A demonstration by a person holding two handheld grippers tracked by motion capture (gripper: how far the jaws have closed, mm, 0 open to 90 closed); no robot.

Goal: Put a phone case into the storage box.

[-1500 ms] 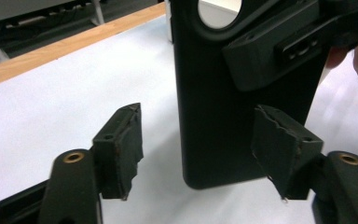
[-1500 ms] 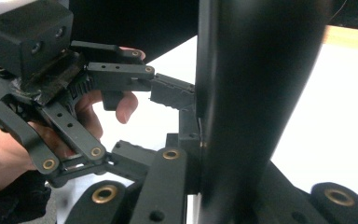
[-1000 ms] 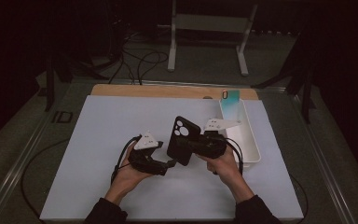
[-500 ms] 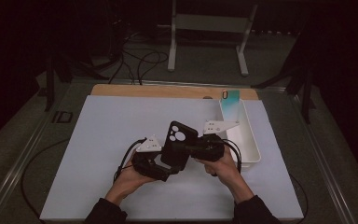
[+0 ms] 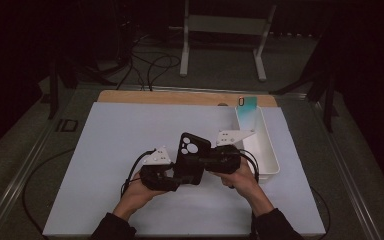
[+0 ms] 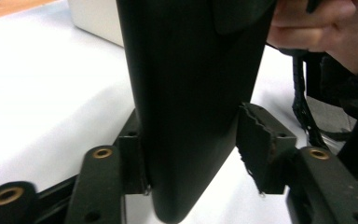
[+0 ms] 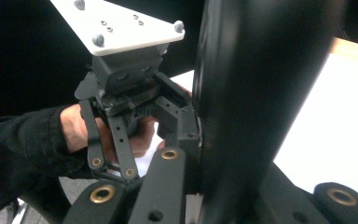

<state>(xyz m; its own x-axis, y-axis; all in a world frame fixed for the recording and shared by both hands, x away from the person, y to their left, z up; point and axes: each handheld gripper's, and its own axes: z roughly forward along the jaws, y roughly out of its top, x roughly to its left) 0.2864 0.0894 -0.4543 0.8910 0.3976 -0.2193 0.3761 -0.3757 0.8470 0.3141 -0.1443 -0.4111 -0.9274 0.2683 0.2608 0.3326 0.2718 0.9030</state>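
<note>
The left gripper [image 5: 172, 181] had its jaws set either side of the lower end of a flat black phone case with a round-lensed camera block [image 5: 192, 157]. In the left gripper view one jaw pad pressed the case [image 6: 191, 93] while the other pad [image 6: 256, 144] stood a little clear of its edge, so whether that gripper truly clamped it cannot be told. The right gripper [image 5: 206, 164] met the same case from the other side; in its own view the case [image 7: 256, 93] filled the gap between the jaws, one jaw against its edge, the far jaw hidden behind it, so a firm grip could not be confirmed there either. The case stood tilted off the white sheet of the bench [image 5: 105, 150], toward the near edge and right of centre. Just beside the right hand [image 5: 240, 176], along the right edge, lay a long white rectangular plastic tray [image 5: 270, 160]. A pale teal phone-shaped slab [image 5: 248, 111] leaned at its far end.
</note>
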